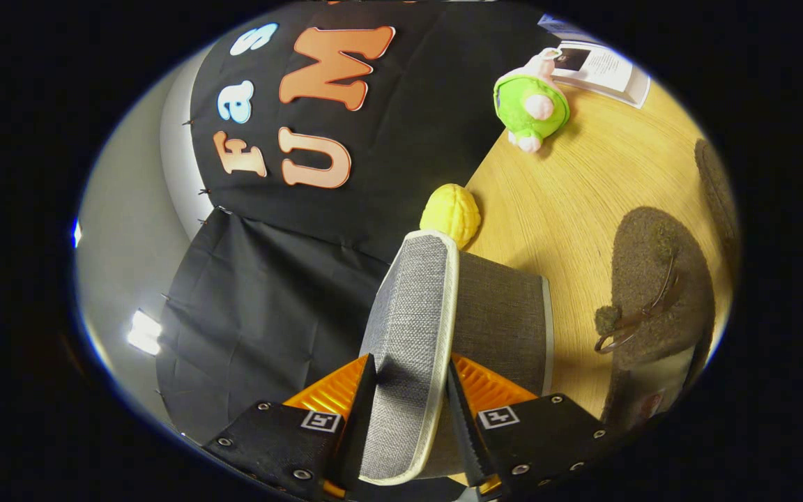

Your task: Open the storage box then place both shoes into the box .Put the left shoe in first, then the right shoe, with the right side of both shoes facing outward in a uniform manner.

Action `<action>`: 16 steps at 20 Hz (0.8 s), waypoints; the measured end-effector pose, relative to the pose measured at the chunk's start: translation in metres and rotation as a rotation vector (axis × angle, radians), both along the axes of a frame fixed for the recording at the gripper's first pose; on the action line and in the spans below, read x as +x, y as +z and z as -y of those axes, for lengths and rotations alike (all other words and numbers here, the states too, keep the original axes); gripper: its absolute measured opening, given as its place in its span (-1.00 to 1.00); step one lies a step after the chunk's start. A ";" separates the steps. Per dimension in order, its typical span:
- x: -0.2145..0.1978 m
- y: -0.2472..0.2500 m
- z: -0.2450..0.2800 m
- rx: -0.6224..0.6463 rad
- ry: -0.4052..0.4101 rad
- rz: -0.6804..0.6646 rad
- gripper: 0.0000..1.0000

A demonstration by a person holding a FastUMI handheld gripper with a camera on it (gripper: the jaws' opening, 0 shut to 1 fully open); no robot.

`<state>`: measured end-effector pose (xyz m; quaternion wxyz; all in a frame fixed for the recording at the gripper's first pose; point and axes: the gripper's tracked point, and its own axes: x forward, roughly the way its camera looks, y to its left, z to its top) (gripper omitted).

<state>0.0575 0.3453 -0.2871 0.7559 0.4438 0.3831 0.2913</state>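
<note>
- the gripper is clamped down on the grey woven fabric lid with a pale trimmed edge, both fingers pressing its two faces, the gap no wider than the flap itself
- the lid stands up on edge between the fingers and runs away from them toward 12 o'clock
- right behind the lid, at about 1 o'clock from the fingertips, is the darker grey fabric wall of the storage box, touching the lid along its edge
- past the lid's far tip sits a small yellow ridged ball-like toy on the light wooden table
- at roughly 3 o'clock from the fingers lies a dark brown fuzzy slipper with a thin strap and a small pompom, on the table just beside the box; a second dark shape beyond it is too cut off to tell
- far off toward 1 o'clock, a green and pink plush toy lies near a white printed sheet
</note>
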 end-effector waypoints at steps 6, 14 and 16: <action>0.011 0.031 0.011 0.026 -0.062 0.020 -0.92; 0.013 0.089 -0.012 -0.063 -0.049 0.112 -0.95; 0.014 0.099 -0.020 -0.108 -0.037 0.126 -0.95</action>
